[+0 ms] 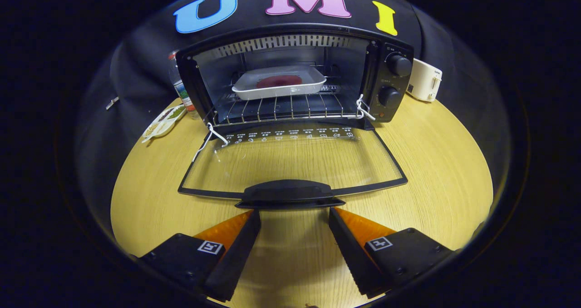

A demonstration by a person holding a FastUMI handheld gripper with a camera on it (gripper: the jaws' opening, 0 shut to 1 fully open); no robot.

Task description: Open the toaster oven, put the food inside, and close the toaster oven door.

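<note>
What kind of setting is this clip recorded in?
Likely a staged kitchen-style booth, not a real kitchen: a toaster oven with its door open and a tray inside stands on a round wooden table, a white appliance beside it. The open gripper hovers before the door handle.

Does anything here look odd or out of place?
White cords are tied at both door hinges of the toaster oven, unusual for an oven. The tray sits straight on the rack. The hand-held gripper is open before the door handle.

Tray (279,81) in oven (290,78); door (290,162) ahead of fingers (240,235).
</note>
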